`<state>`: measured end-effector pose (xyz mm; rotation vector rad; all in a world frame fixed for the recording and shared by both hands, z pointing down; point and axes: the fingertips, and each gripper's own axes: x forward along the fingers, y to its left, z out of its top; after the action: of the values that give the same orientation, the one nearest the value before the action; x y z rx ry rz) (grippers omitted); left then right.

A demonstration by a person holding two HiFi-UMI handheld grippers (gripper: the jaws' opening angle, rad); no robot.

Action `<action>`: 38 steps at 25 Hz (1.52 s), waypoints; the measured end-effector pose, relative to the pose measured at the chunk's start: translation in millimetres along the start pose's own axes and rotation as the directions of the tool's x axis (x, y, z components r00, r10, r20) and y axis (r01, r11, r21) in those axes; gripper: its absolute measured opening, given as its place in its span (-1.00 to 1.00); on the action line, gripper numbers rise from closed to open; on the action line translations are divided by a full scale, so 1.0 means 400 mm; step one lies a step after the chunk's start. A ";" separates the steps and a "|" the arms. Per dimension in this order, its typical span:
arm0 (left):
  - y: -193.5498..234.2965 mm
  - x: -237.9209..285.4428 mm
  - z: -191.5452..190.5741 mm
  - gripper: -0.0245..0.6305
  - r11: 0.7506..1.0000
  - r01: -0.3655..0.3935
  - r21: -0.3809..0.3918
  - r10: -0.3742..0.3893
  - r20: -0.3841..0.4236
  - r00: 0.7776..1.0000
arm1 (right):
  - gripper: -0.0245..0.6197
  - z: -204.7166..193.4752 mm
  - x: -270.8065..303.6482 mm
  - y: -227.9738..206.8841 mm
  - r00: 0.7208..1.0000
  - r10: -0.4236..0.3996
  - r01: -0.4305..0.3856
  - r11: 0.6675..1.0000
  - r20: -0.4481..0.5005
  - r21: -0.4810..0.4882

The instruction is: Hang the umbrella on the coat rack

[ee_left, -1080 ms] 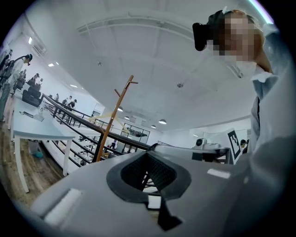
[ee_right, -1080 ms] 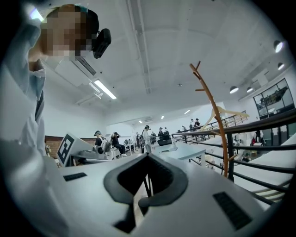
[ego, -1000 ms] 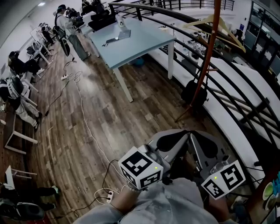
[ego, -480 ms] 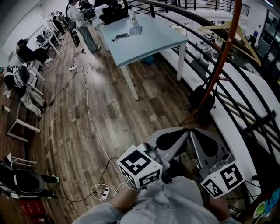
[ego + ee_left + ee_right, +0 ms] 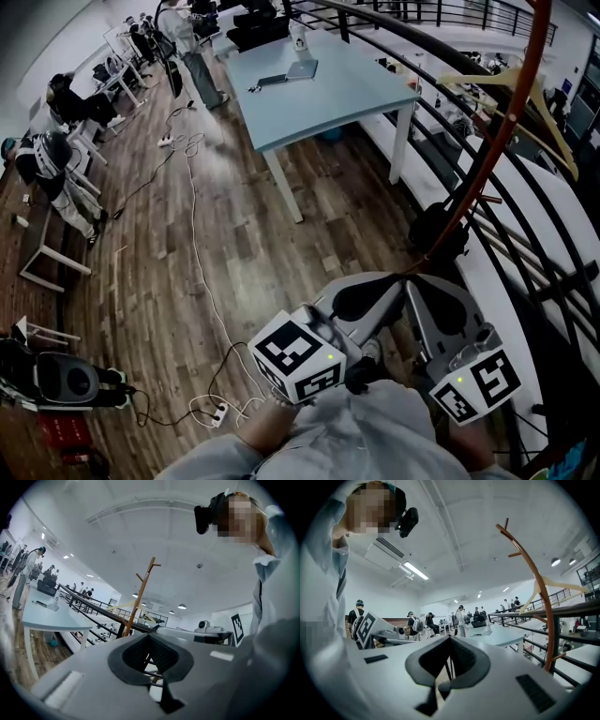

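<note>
**Both tongs closed and empty, coat rack at the right**

At the far left of the head view, seated people [image 5: 61,164] and chairs line the edge of the wooden floor [image 5: 262,234]. A pale cable [image 5: 192,234] runs down the floor from the upper left to a power strip [image 5: 217,412] near the bottom. A light blue bench [image 5: 323,98] stands at the upper centre.

At the bottom centre, the left tongs [image 5: 380,292] and the right tongs [image 5: 433,305] are held side by side, tips pointing up the frame towards the foot of the coat rack [image 5: 549,634]. Each gripper view shows its two jaws pressed together with nothing between them; only the room shows through the notch in the dark pads.

The coat rack's brown pole rises along the right side of the head view. A dark bundle [image 5: 436,230] sits on the floor at its foot, just above the tongs' tips. Whether it is the umbrella cannot be told.
</note>
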<state>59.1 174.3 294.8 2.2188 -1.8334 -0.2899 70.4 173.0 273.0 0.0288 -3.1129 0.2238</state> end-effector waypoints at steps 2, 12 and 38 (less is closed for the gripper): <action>0.018 0.031 0.012 -0.92 1.000 -0.011 0.000 0.011 0.001 1.000 | -0.93 0.011 0.014 -0.033 1.000 0.010 -0.010 1.000 0.000 0.002; 0.118 0.178 0.045 -0.92 0.999 -0.048 0.006 0.048 0.005 0.999 | -0.93 0.035 0.092 -0.197 0.999 0.048 -0.048 0.999 0.001 0.009; 0.183 0.363 0.085 -0.92 0.999 0.027 0.030 -0.028 0.021 0.999 | -0.93 0.078 0.132 -0.383 0.999 -0.033 0.034 0.999 0.027 -0.026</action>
<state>7.8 16.6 286.2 2.2709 -1.8305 -0.2948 19.9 16.1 265.2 0.0836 -3.1383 0.1836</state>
